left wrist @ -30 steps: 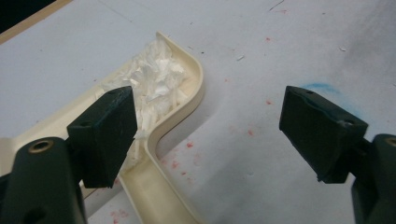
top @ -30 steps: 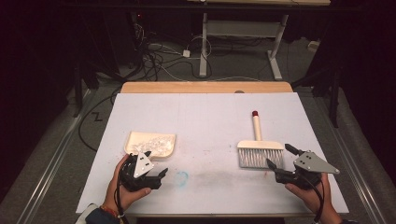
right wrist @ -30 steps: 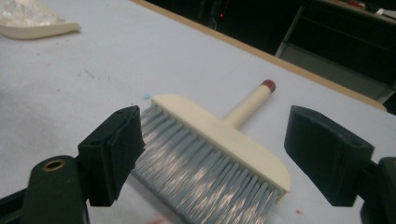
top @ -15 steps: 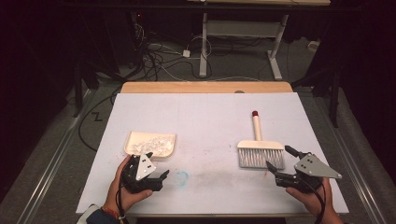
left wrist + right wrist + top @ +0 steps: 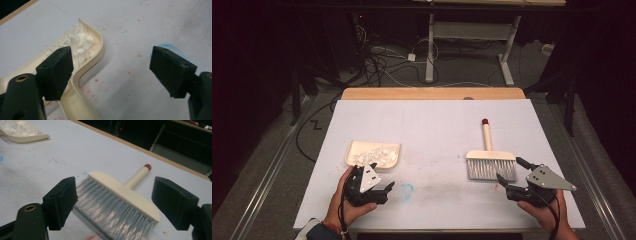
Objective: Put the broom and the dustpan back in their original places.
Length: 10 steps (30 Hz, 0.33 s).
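1. The left gripper [image 5: 379, 191] had its jaws wide apart and held nothing.
2. The dustpan [image 5: 86, 67], smooth cream plastic with a curved rim, lay just beside its left finger [image 5: 56, 71]; crumpled white scraps [image 5: 78, 42] were inside.
3. The right gripper [image 5: 511, 180] also stood wide open, empty.
4. The brush [image 5: 120, 202] lay between and just beyond its fingers [image 5: 61, 200], with soft grey bristles near them and a round cream handle with a red tip pointing away.
5. Both things rested on the white table [image 5: 432, 130], which had some faint stains.
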Available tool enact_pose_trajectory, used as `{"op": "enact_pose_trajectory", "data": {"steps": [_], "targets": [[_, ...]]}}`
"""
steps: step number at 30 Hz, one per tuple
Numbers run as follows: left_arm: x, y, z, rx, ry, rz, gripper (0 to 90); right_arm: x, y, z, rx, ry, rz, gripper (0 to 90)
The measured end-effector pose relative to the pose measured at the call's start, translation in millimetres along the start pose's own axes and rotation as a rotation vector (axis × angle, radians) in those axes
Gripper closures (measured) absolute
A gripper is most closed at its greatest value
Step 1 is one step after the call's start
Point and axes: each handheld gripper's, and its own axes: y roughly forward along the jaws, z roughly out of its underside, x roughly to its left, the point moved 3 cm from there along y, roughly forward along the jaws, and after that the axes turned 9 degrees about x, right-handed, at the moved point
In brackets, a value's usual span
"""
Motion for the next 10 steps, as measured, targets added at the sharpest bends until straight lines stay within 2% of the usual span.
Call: {"op": "enact_pose_trajectory", "data": {"steps": [3, 5, 9, 10], "targets": [[1.8, 0.9, -1.6, -0.002, -0.006, -0.002, 18.4, 0.4, -1.1, -1.0, -0.003, 0.004, -0.003, 20.7], [3.4, 1.7, -2.4, -0.011, -0.022, 0.011, 18.4, -1.0, -0.8, -1.8, -0.007, 0.020, -0.017, 20.7], [3.7, 5.4, -2.8, -0.004, -0.050, 0.032, 18.4, -4.2, -0.2, -3.1, -0.013, 0.034, -0.013, 20.7], [3.1, 6.9, -3.3, 0.002, -0.041, 0.030, 18.4, -4.5, -0.3, -2.8, -0.012, 0.028, -0.008, 20.7]]}}
